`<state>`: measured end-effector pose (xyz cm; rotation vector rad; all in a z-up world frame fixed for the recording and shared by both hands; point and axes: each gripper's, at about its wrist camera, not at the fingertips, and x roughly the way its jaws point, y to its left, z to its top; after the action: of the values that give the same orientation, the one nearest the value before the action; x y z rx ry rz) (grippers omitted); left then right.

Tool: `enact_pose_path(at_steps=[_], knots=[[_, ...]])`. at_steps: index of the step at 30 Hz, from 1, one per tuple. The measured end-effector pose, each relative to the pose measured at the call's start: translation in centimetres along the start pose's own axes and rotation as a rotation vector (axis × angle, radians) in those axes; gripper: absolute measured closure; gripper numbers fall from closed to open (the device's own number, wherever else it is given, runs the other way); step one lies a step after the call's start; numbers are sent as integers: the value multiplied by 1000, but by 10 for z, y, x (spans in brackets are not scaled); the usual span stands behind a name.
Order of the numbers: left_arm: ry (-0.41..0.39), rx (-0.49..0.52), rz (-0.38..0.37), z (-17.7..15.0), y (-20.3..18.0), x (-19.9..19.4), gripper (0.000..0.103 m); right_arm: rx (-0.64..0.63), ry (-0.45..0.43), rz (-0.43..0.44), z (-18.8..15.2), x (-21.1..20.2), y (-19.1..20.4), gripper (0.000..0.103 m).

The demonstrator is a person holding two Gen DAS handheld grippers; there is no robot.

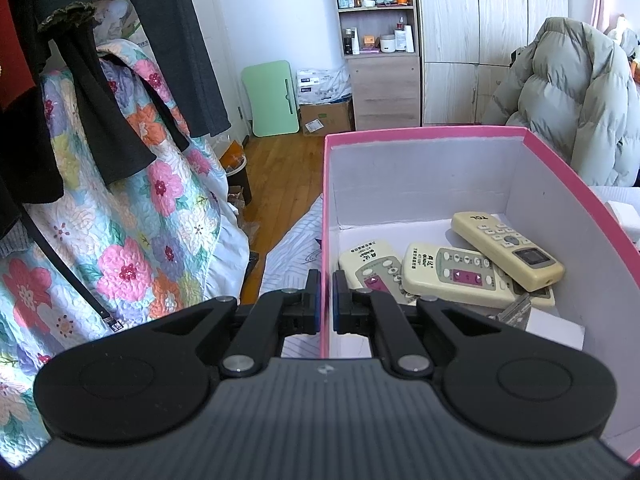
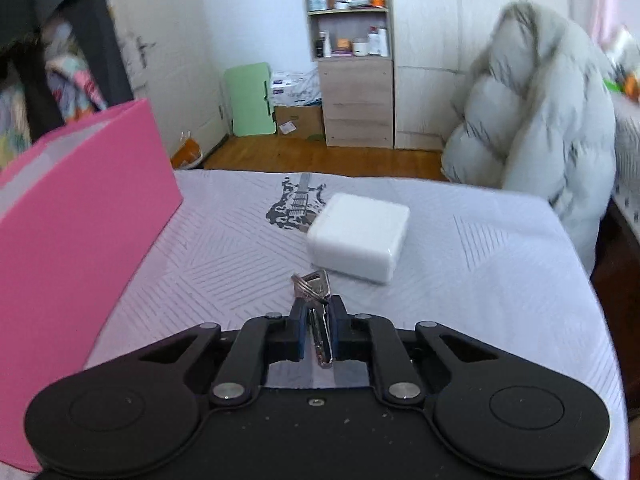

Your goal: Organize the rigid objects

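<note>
right gripper (image 2: 316, 330): jaws nearly together, clamped on the keys (image 2: 318, 312); blue pads press both flat sides.
keys vs right gripper: blades sit in the gap between the fingers, key heads and ring stick out past the fingertips, just above the bedsheet (image 2: 460, 300).
keys axis: long axis runs along the fingers, heads pointing away from the camera toward the white box, blade tips pointing back toward the gripper body.
white box (image 2: 360, 236): rounded white block flat on the bedsheet, just beyond the key heads, not touching them as far as I can tell.
pink box (image 2: 80, 216): to the left of the right gripper in the right wrist view, outer wall showing, well apart from the keys.
left gripper (image 1: 327, 300): jaws almost closed with a thin slot, straddling the near-left wall of the pink box (image 1: 326, 208); the pads appear to pinch that wall, though contact isn't clear.
box contents: TCL remote (image 1: 508, 244) lies on top, diagonal, leaning over a cream remote (image 1: 452, 276); another cream remote (image 1: 372, 268) beside it at left, partly hidden by the left fingers.
metal bit (image 1: 516, 312): grey piece under the remotes' near end, can't identify it.
background: grey puffer jacket (image 2: 532, 120) beyond the bed's far right corner.
</note>
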<state>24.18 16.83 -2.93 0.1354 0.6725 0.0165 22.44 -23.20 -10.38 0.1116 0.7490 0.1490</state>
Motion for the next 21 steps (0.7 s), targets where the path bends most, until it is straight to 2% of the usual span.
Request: enact_pose_path(at_steps=[5,6,7,9,13,21], knots=[[1,5,0,1,0,0,99,128,-12,93,-11,-15,-17,91],[1,5,0,1,0,0,99,144,-13,107,-12,-16,-19,93],[0,4,-1,1,-1,0,99,170,-16,127,-13,-19,-21,100],[-1,3,1,1,0,0,99,208,-14,173,-15,-22,-24,100],[-7,-4,-3,0,0,-1,99,197,-31,126,-20,-26,-20,100],[-7,-9,-6,1,1,-1,99,218,-38,146,-23,-35,-20,100]])
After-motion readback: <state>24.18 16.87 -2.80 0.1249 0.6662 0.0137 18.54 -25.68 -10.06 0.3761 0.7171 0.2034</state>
